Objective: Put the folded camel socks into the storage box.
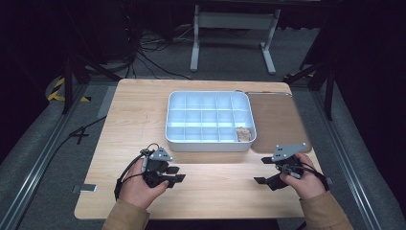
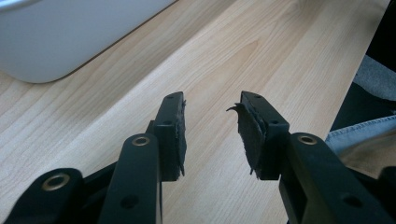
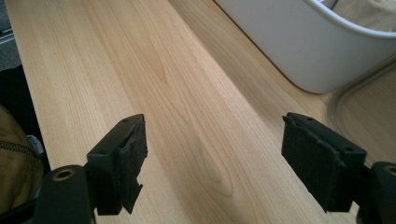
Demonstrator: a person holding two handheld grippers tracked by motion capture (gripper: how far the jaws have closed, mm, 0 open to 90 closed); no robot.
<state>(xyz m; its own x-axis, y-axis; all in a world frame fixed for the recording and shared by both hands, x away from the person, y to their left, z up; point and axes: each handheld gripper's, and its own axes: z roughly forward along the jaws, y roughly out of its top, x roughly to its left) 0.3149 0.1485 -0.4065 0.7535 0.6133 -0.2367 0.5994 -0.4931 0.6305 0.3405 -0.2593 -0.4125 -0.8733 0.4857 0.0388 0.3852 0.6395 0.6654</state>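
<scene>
Your left gripper [image 1: 176,174], black with a grey three-cornered plate on top, rests low over the pale wooden table [image 1: 134,120] with its jaws apart and nothing between them. In the left gripper view its dark rubber pads [image 2: 177,135] look worn and ragged at the edges, with bare straight-grained wood showing in the gap.

Your right gripper [image 1: 264,170] sits near the table's right front, its jaws also spread wide and empty. The right gripper view shows frayed pad [image 3: 133,154] material against smooth wood. The two grippers point inward toward each other, well apart.

Beyond them lies the white plastic tray [image 1: 178,108] with rounded corners, a grid of thin walls dividing it into compartments. Its long axis runs left to right across the table.

A small beige lumpy object [image 1: 243,134] sits in the front-right compartment; what it is made of you cannot tell.

Just right of the tray, touching its side, lies a flat brown mat [image 1: 277,120] with rounded corners.
</scene>
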